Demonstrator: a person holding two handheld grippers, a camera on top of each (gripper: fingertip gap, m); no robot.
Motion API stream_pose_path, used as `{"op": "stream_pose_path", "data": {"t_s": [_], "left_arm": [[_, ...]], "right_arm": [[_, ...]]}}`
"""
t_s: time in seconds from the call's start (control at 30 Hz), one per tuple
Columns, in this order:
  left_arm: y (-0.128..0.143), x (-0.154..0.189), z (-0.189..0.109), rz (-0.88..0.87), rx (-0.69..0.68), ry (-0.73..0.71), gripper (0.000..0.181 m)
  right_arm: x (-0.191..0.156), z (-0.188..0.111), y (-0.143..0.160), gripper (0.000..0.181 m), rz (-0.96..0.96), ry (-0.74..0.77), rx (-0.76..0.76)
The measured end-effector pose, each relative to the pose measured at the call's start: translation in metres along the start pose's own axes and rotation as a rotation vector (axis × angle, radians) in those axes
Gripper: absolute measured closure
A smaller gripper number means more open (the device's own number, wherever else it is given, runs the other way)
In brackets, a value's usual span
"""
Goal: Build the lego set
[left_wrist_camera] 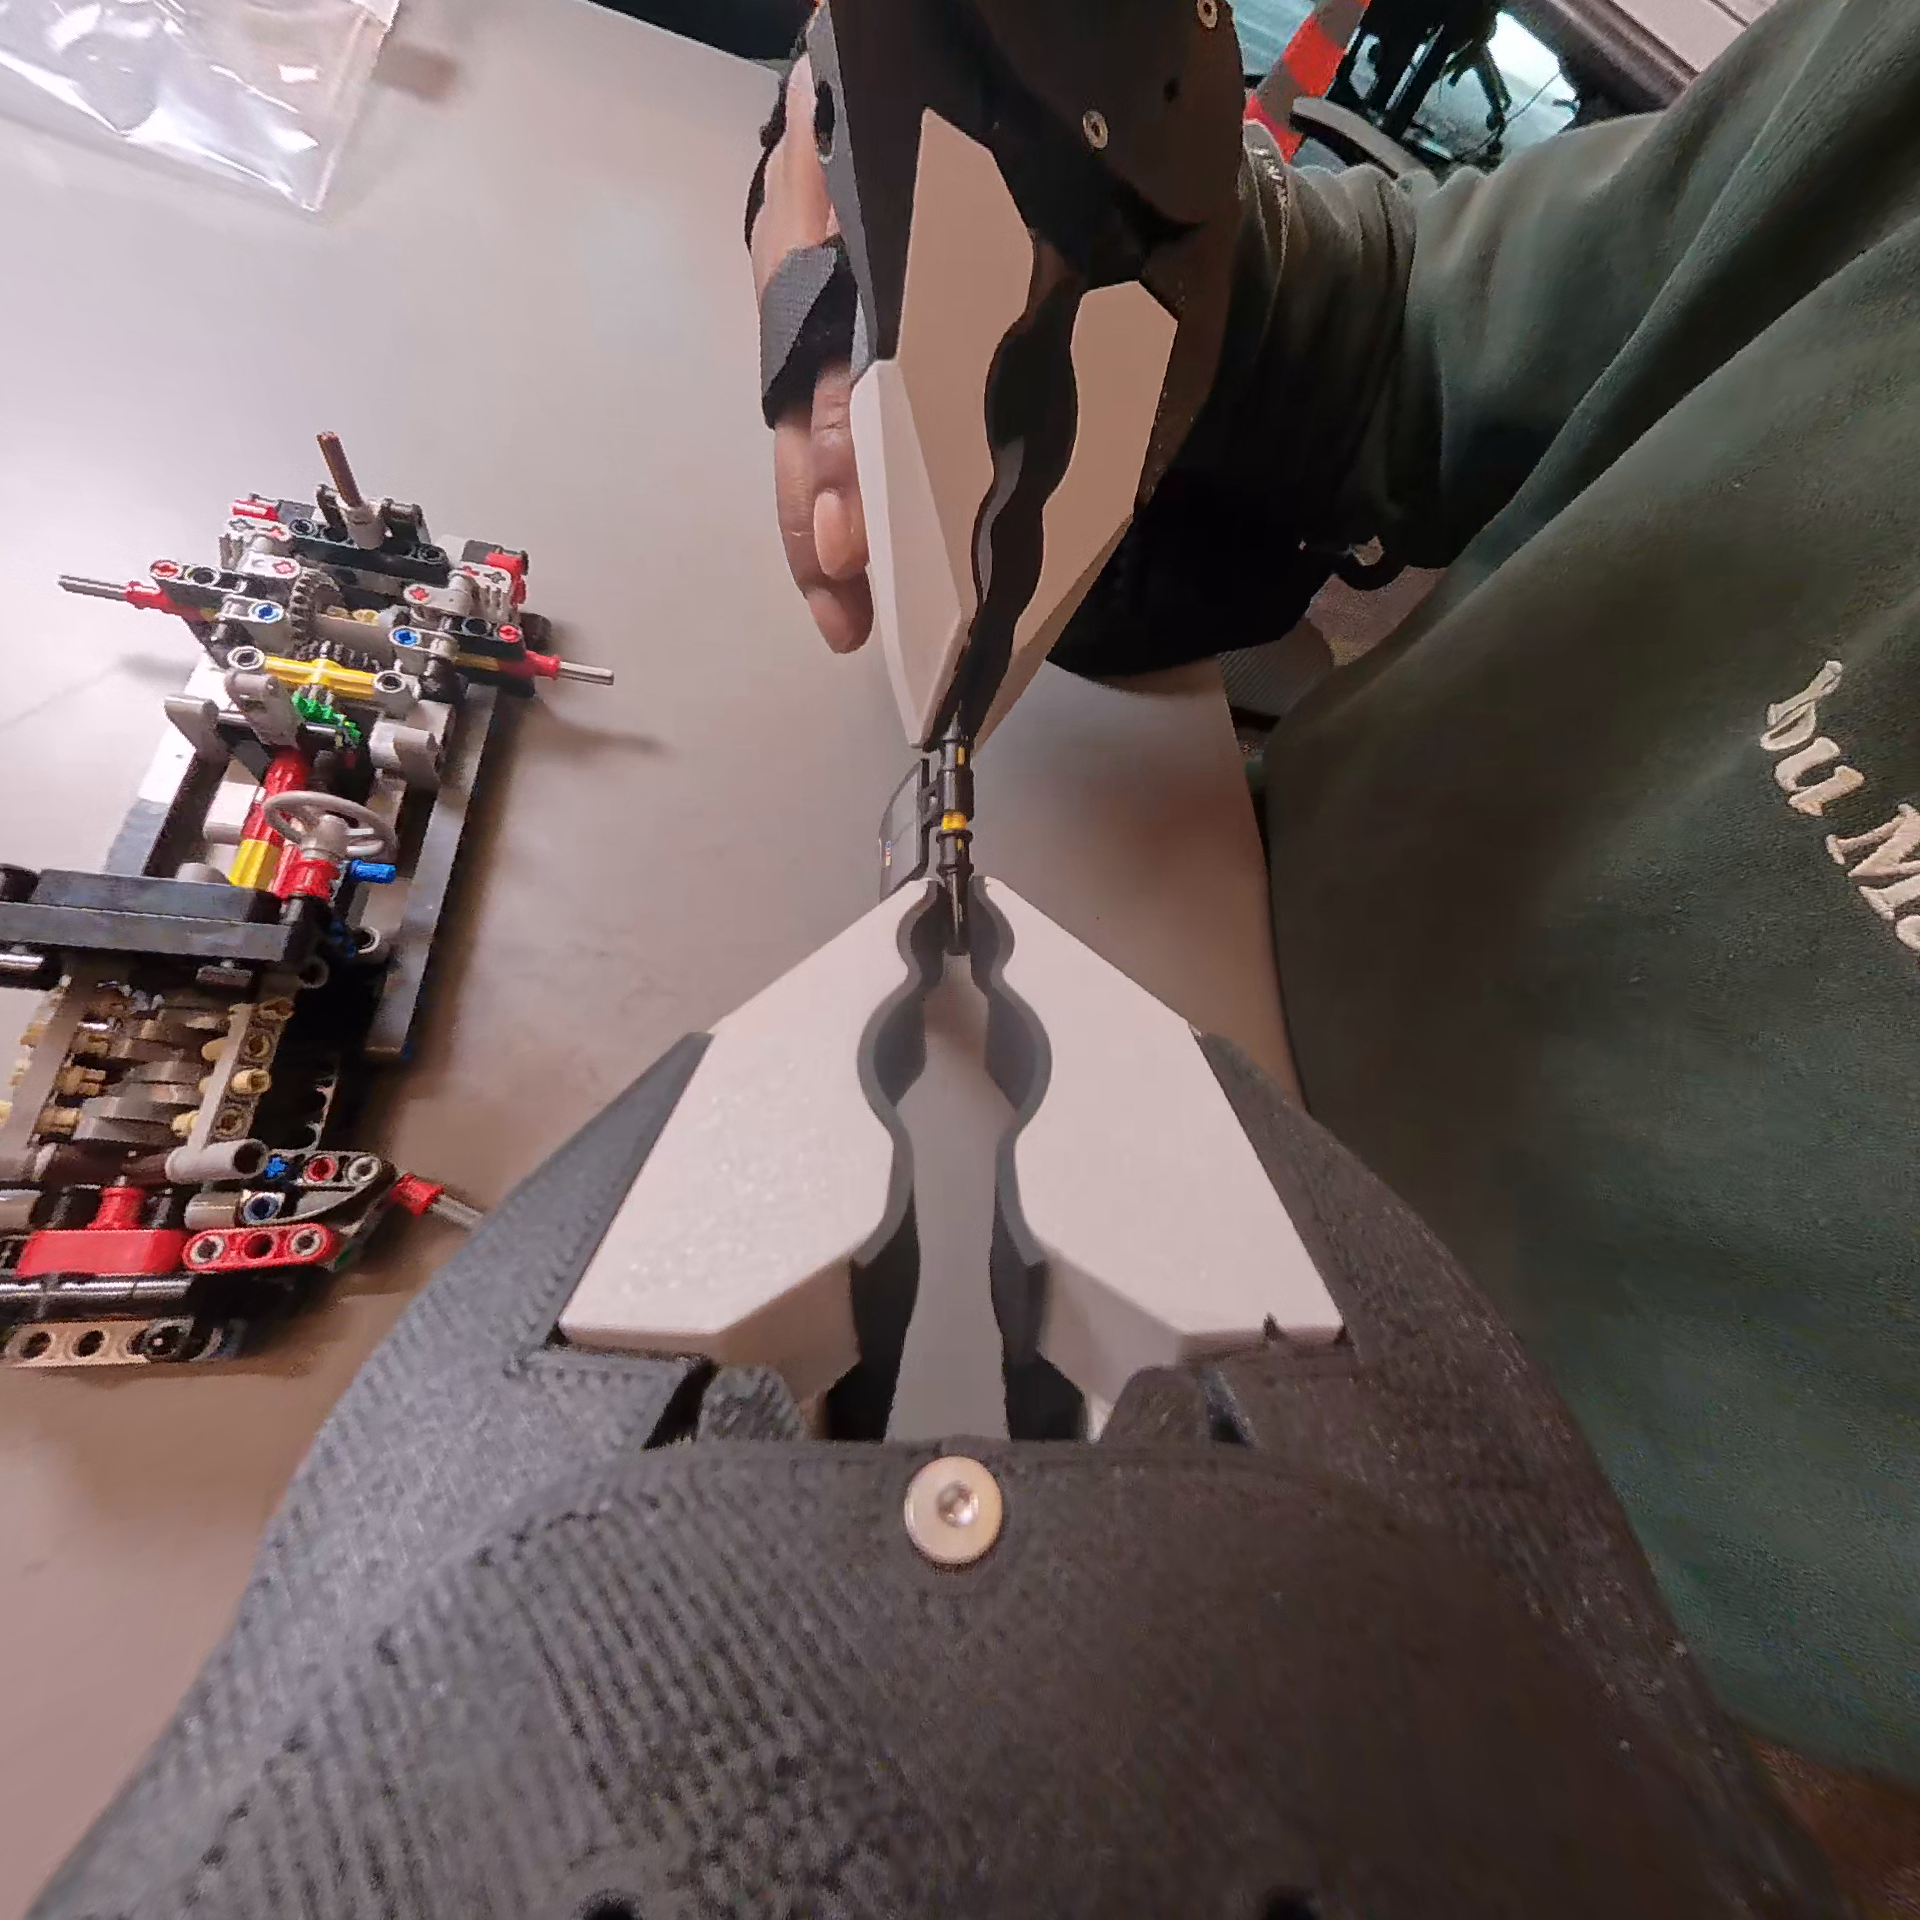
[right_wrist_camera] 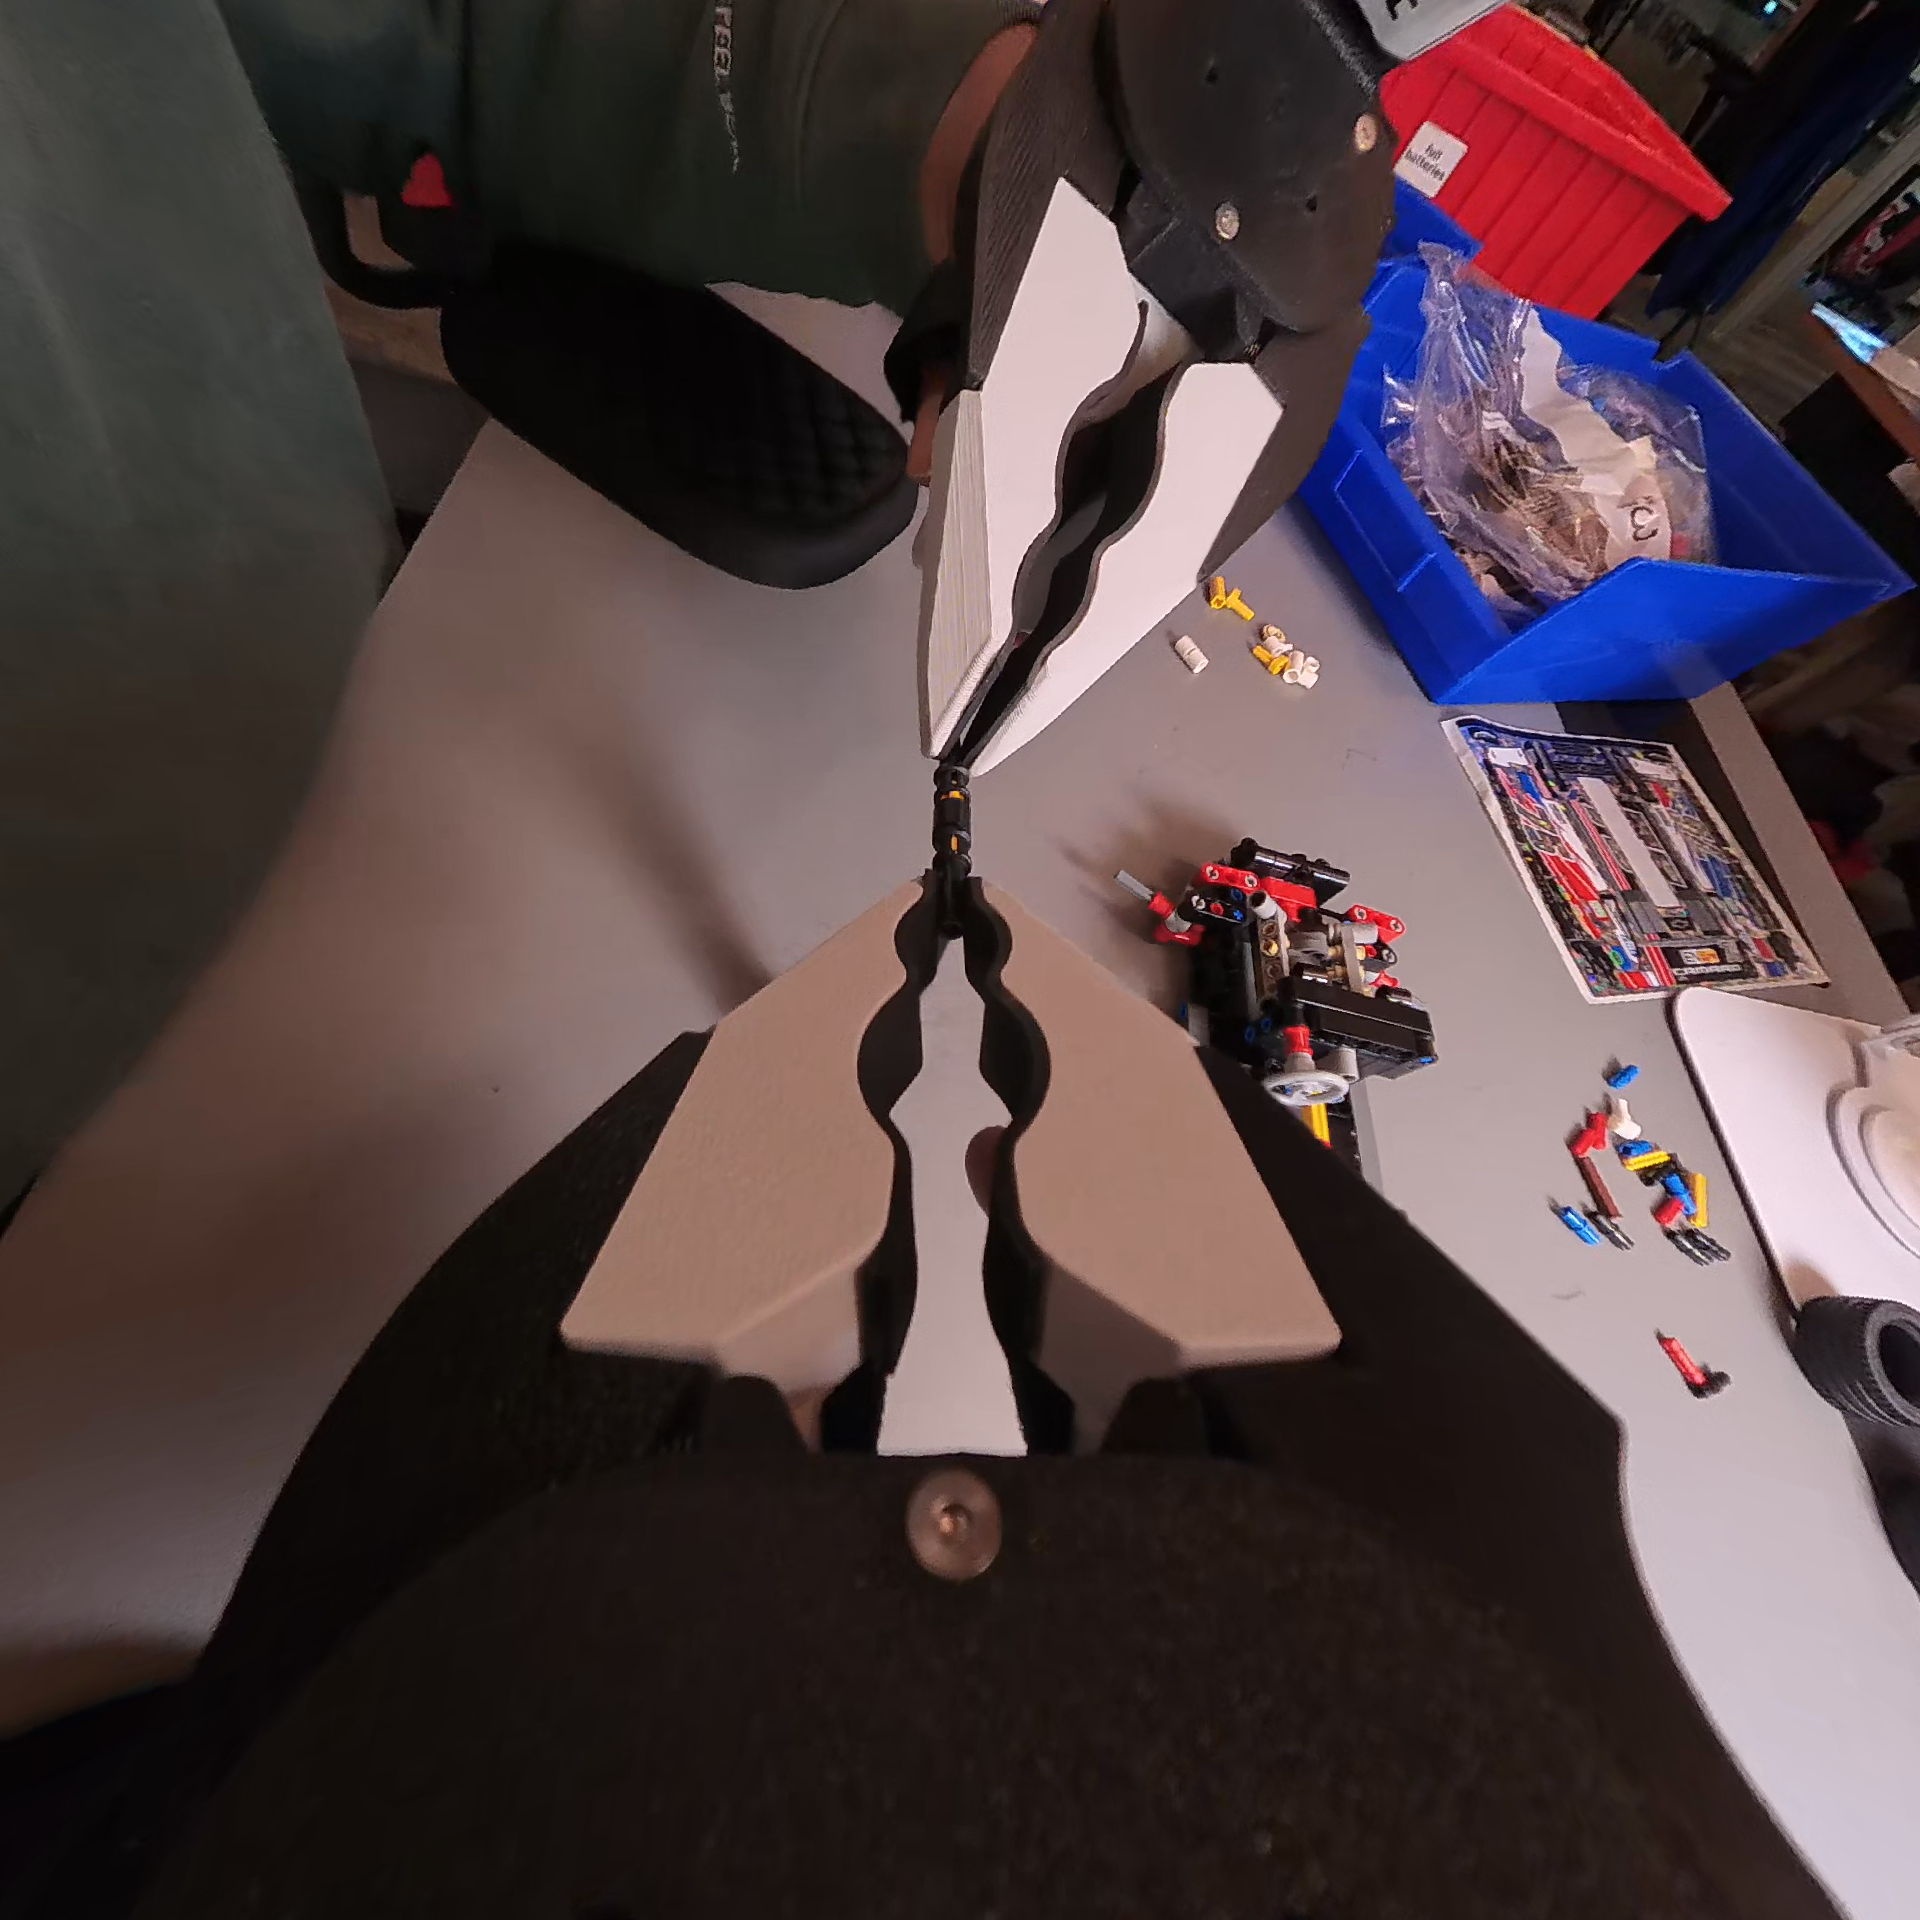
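While both claws meet tip to tip at frame centre, the left claw [left_wrist_camera: 951,914] is clenched on one end of a thin black-and-yellow lego rod [left_wrist_camera: 951,821], and the right claw [right_wrist_camera: 948,902] pinches the other end, holding it in the air above the grey surface [right_wrist_camera: 623,790]. At mid-left of the left wrist view, the half-built lego chassis [left_wrist_camera: 260,894] sits well apart. Right of centre in the right wrist view, loose pieces [right_wrist_camera: 1642,1174] lie near a printed instruction booklet [right_wrist_camera: 1621,857]. Upper right, a blue bin [right_wrist_camera: 1621,634] holds bagged parts, behind it a red bin [right_wrist_camera: 1558,156] bearing a small white label; the person's green sweatshirt [left_wrist_camera: 1610,727] carries pale stitched lettering.
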State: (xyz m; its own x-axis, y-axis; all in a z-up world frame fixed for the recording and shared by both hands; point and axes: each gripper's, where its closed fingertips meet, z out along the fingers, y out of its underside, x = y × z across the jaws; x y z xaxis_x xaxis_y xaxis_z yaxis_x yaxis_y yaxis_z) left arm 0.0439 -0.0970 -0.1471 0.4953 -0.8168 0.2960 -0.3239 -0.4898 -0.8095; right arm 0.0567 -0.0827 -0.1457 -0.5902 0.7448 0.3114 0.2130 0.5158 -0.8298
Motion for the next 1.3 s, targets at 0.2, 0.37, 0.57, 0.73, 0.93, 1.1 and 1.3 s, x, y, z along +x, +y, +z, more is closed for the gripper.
{"op": "stream_pose_path", "data": {"t_s": [0.2, 0.37, 0.57, 0.73, 0.93, 1.1, 1.3], "left_arm": [[-0.002, -0.002, -0.002, -0.021, -0.038, -0.017, 0.181], [0.001, -0.001, 0.0, -0.022, -0.052, -0.028, 0.181], [-0.033, 0.027, 0.02, 0.067, -0.004, 0.041, 0.181], [-0.073, 0.004, -0.029, 0.144, 0.134, -0.144, 0.181], [-0.052, -0.008, -0.046, 0.169, 0.275, -0.199, 0.165], [-0.03, -0.01, -0.032, 0.179, 0.381, -0.211, 0.159], [-0.027, -0.01, -0.025, 0.195, 0.356, -0.217, 0.177]], "right_arm": [[0.002, 0.002, -0.001, 0.181, 0.021, 0.019, 0.017], [-0.002, 0.005, 0.0, 0.181, 0.032, 0.013, 0.033], [-0.025, 0.038, -0.011, 0.18, -0.023, -0.064, 0.025], [0.003, 0.011, -0.011, 0.181, 0.018, 0.028, 0.06], [0.02, -0.006, -0.019, 0.18, 0.182, 0.04, 0.279], [0.026, -0.01, -0.018, 0.18, 0.268, 0.011, 0.351], [0.023, 0.0, -0.015, 0.18, 0.285, -0.017, 0.339]]}}
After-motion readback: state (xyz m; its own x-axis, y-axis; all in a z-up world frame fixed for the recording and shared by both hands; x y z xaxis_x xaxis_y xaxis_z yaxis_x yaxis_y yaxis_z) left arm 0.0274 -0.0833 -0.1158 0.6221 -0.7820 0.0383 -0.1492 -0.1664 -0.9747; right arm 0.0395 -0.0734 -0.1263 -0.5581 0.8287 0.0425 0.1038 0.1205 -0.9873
